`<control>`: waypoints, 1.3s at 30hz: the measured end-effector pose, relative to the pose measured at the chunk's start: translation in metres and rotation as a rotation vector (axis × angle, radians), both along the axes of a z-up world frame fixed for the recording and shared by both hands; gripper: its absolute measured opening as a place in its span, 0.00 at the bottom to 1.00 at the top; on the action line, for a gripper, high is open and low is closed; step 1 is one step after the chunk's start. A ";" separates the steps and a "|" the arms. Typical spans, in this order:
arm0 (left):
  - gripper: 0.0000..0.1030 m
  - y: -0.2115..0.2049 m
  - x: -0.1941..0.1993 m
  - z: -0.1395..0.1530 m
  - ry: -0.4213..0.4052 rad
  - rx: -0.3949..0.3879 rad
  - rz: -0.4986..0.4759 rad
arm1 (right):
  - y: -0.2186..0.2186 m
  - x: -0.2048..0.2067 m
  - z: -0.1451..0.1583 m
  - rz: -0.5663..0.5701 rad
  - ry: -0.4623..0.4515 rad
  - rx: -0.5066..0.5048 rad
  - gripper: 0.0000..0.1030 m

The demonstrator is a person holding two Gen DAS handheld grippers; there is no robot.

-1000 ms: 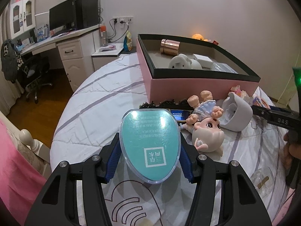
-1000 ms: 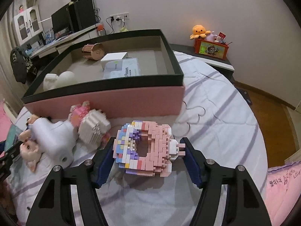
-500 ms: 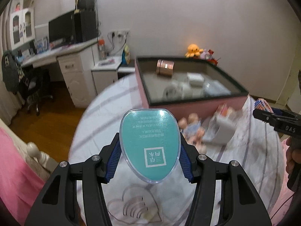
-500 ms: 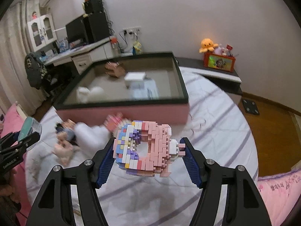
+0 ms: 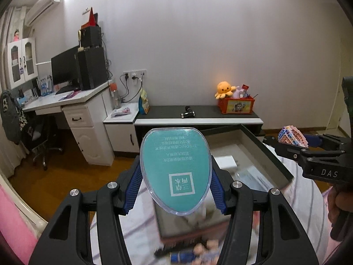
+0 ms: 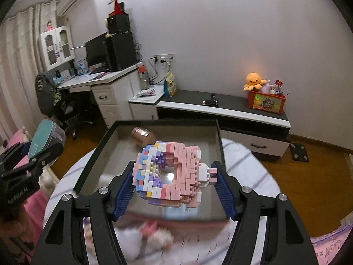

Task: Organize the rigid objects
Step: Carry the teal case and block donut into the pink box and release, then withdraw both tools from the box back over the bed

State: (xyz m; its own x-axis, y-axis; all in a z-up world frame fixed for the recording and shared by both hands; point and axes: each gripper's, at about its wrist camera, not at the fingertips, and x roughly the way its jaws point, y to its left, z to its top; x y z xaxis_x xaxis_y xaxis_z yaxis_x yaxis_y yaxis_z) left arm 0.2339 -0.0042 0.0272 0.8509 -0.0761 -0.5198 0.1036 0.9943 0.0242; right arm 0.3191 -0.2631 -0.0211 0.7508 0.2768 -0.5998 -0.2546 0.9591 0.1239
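Note:
My left gripper (image 5: 175,190) is shut on a teal oval case with a clear rim (image 5: 175,170), held high above the near left corner of the pink box with a black rim (image 5: 271,156). My right gripper (image 6: 174,184) is shut on a pink and pastel brick-built donut (image 6: 169,172), held above the open box (image 6: 152,122). Each gripper shows in the other view: the right one (image 5: 293,141), the left one (image 6: 37,152). A copper can (image 6: 143,133) and a white packet (image 5: 225,162) lie in the box.
The box stands on a round table with a white striped cloth (image 6: 249,167). Blurred toys, among them a doll, (image 6: 152,236) lie on the cloth in front of the box. A low black-topped cabinet (image 6: 220,108) and a desk (image 5: 66,101) stand behind.
Both grippers have risen well above the table with their objects and now hang over the box. The toys on the cloth have dropped to the bottom of both views.

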 end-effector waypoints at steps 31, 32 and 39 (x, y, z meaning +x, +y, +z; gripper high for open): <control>0.95 -0.024 0.067 -0.040 0.113 0.011 0.042 | -0.002 0.074 -0.051 -0.066 0.151 0.041 0.84; 0.99 -0.022 0.063 -0.038 0.105 0.009 0.046 | -0.004 0.070 -0.050 -0.074 0.150 0.041 0.85; 1.00 -0.019 0.022 -0.022 0.075 -0.013 0.029 | -0.006 0.030 -0.042 -0.090 0.103 0.059 1.00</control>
